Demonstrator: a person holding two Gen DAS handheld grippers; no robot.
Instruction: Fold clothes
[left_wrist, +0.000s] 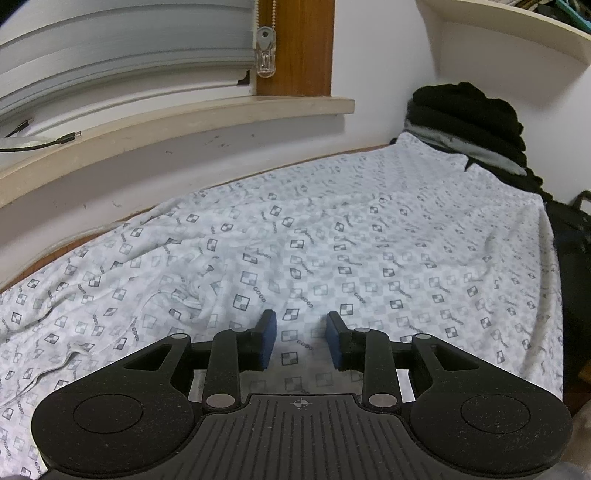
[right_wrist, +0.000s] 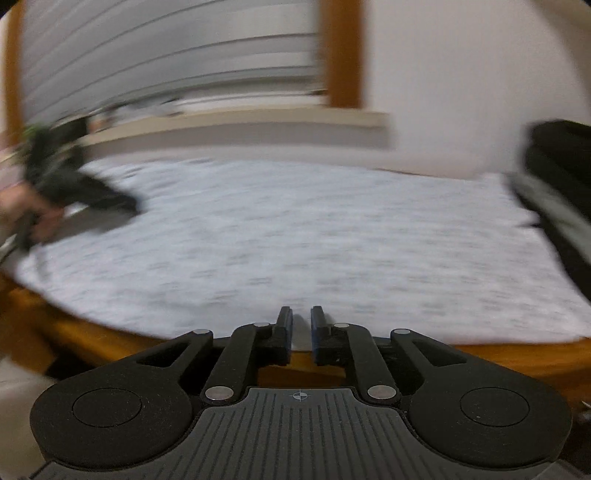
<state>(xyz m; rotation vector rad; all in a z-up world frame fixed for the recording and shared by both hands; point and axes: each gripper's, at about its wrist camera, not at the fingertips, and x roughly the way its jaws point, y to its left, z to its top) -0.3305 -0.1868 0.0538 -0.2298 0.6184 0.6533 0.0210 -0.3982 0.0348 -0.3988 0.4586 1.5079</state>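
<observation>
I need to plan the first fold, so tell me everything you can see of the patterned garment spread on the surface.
The patterned garment is a thin, soft-looking white fabric printed with pale grey checks, small dark checkered squares and chain-like marks. It lies spread wide and mostly flat over a wooden surface below the windowsill, with wrinkles and bunched folds towards the left. Its far right corner touches a pile of black and grey clothes. The left gripper hangs open over it; contact is unclear. The right wrist view is blurred.

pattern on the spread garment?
White garment with grey checkered squares and small chain motifs; clearest in the left wrist view.
</observation>
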